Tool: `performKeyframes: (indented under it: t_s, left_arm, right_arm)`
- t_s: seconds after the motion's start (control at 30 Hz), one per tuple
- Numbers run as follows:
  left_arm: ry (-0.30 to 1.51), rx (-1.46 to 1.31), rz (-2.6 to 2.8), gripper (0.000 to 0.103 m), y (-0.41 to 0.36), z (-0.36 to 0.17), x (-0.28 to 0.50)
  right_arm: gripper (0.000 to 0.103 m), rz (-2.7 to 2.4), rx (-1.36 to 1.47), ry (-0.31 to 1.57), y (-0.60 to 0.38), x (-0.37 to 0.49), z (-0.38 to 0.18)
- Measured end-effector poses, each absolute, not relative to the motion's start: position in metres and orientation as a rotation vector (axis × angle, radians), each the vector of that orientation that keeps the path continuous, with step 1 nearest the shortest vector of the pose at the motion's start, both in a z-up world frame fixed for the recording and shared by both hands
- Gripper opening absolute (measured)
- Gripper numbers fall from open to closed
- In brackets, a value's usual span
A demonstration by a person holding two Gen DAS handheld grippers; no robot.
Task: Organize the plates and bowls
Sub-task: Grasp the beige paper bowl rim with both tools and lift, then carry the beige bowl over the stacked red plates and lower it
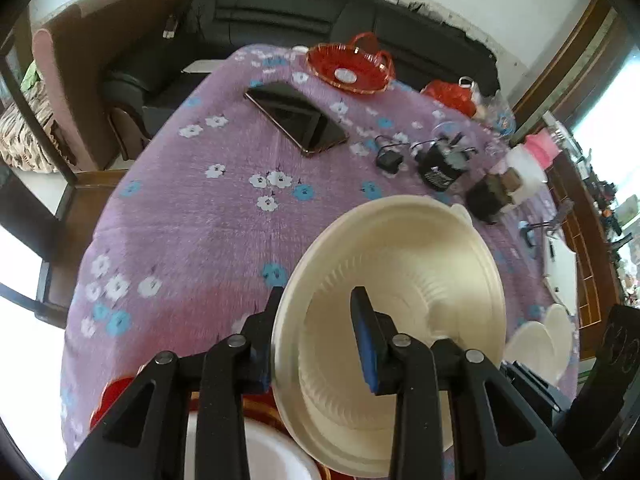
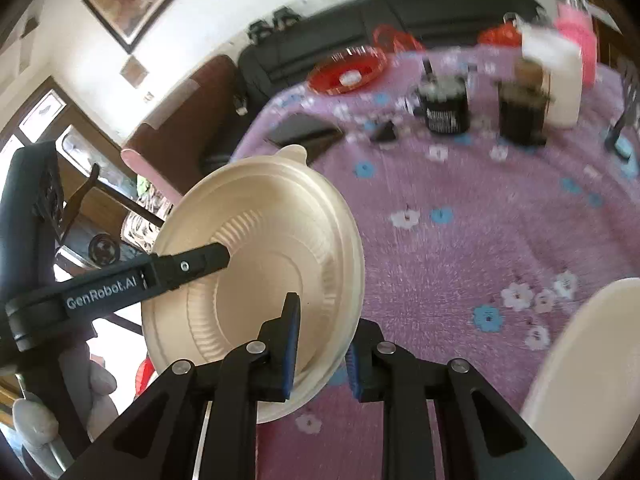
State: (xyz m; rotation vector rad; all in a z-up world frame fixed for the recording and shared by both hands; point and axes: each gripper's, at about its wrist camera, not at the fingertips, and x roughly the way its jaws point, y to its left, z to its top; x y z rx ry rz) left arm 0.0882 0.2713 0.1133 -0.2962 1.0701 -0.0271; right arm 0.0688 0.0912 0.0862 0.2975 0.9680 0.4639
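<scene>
- Cream bowl (image 1: 400,280) is tilted on edge above the purple tabletop (image 1: 192,208), its hollow facing the left camera and its rim tab at the far end.
- Left gripper (image 1: 320,328) clamps its near rim.
- Right gripper (image 2: 322,344) clamps the opposite rim.

the left gripper (image 1: 316,332) pointed steeply down with its jaws clamped over a bowl (image 1: 400,280) rim, the right gripper (image 2: 322,344) likewise pinched the rim opposite, and a gloved hand (image 2: 36,420) showed low.
</scene>
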Motion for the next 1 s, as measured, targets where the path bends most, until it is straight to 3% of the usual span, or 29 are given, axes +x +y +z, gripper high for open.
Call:
performKeyframes:
  t_s: [0.2,0.47,1.0]
  left_arm:
    - [1.001,-0.345,0.004,0.032,0.294,0.139,0.025]
    - [0.938,-0.350,0.135,0.032,0.328,0.133,-0.048]
    - [0.973,-0.346,0.225,0.036,0.354,0.076,-0.057]
  right_arm:
    - [0.023,0.551,0.255,0.949,0.109,0.022,0.107]
    - [0.023,0.626,0.173,1.008,0.163,-0.016,0.087]
    - [0.023,0.573,0.052,1.018,0.199,-0.022,0.056]
